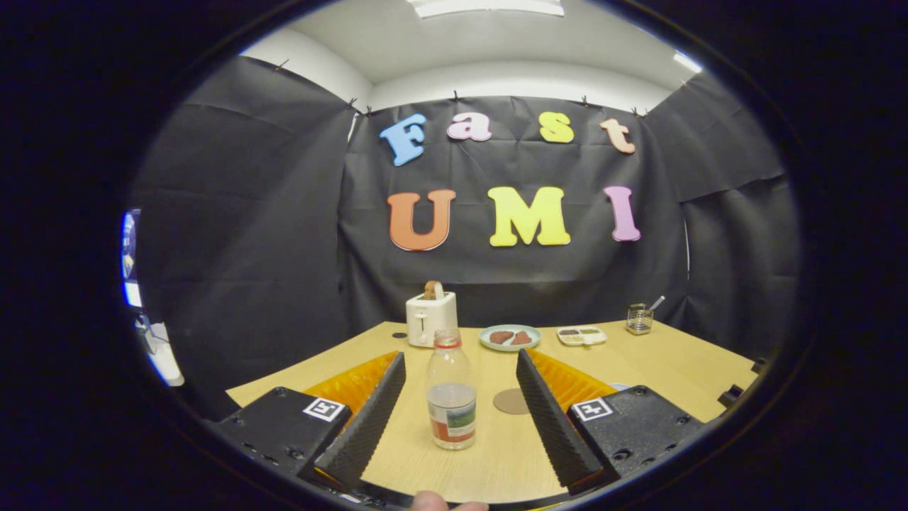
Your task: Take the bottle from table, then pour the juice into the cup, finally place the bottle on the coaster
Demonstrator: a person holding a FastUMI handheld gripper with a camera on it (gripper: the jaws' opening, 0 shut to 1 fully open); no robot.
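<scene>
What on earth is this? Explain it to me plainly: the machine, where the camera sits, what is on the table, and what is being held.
This is a hand-held gripper carried by a person, not a robot arm. The camera rides on it and looks forward along its two fingers, which stand open. Between them, untouched, stands a clear bottle on the wooden table. Just beyond lies a round coaster. Farther back sit a toaster, a plate of food, a small divided tray and a wire holder. Nothing is held yet.
</scene>
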